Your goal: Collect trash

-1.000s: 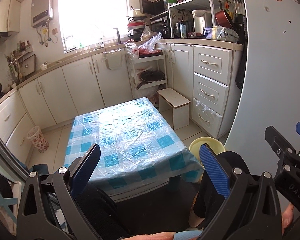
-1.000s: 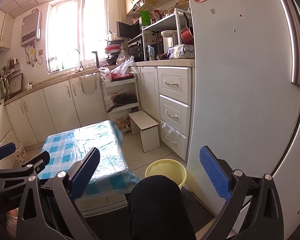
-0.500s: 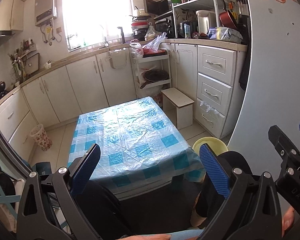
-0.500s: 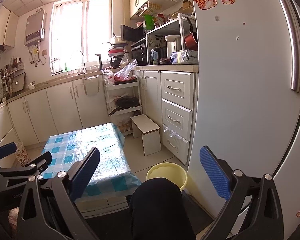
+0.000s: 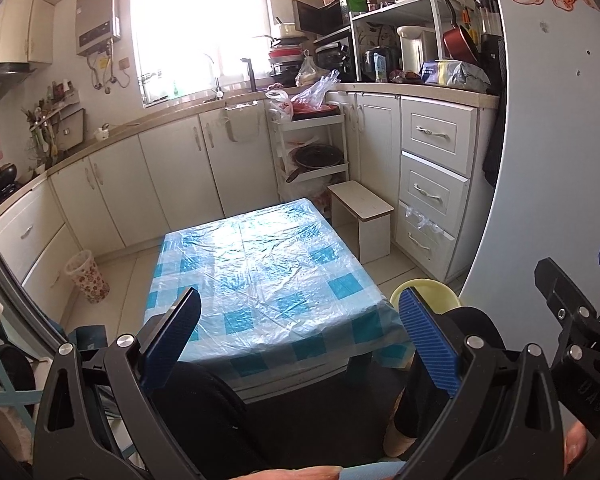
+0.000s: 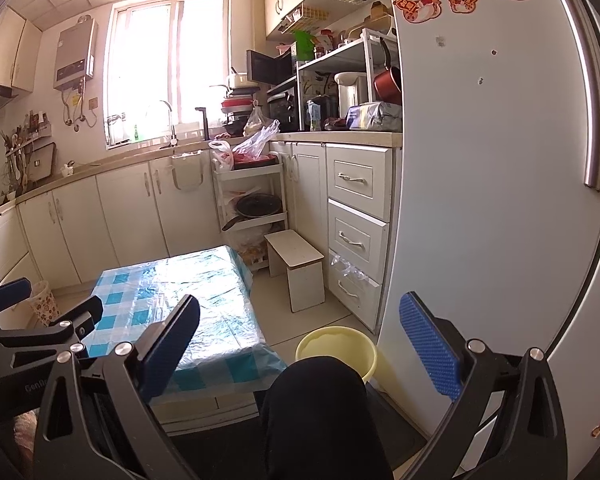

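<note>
Both grippers hang low in front of a seated person's dark-trousered knees, over the near end of a low bench (image 5: 268, 276) draped in blue-checked plastic. The left gripper (image 5: 300, 332) has its jaws released — spread wide with nothing between them — and the right gripper (image 6: 300, 336) is the same, empty and apart. No trash shows on the bench cover. A yellow bucket (image 6: 336, 346) stands on the floor just right of the bench, near the white fridge (image 6: 492, 184); a small patterned waste bin (image 5: 87, 276) stands by the left cabinets (well apart from the bucket). A white stool (image 5: 362, 220) stands beyond the bench, beside the drawers.
</note>
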The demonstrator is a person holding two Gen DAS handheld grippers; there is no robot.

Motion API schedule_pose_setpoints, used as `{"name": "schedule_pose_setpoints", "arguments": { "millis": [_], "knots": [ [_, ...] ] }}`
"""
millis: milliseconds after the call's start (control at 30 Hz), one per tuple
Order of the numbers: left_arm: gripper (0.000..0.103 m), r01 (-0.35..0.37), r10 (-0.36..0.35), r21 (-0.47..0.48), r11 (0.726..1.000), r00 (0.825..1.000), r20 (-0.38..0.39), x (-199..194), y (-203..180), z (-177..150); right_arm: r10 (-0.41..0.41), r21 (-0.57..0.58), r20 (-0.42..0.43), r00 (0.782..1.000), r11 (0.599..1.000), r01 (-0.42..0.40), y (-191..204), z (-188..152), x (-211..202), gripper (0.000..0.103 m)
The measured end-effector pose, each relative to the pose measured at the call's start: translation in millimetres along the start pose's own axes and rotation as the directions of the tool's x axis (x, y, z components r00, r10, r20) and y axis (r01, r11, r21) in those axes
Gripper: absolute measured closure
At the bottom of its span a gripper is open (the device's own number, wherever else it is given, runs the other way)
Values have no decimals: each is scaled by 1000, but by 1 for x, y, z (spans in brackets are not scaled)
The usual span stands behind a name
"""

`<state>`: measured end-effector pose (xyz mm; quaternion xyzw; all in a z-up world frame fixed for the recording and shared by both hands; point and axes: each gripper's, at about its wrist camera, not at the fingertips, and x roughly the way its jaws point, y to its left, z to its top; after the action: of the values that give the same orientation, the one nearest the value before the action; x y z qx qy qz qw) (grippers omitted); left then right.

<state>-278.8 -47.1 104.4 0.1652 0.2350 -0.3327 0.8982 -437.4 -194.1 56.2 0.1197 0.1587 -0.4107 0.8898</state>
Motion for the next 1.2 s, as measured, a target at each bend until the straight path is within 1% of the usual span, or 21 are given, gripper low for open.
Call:
{"name": "schedule_pose_setpoints", "arguments": {
  "millis": [1200],
  "knots": [
    [8, -30, 30, -24, 999, 1000, 0, 2, 5, 1, 14, -23, -16, 1000, 1000, -15, 7, -6, 0, 7]
  ]
}}
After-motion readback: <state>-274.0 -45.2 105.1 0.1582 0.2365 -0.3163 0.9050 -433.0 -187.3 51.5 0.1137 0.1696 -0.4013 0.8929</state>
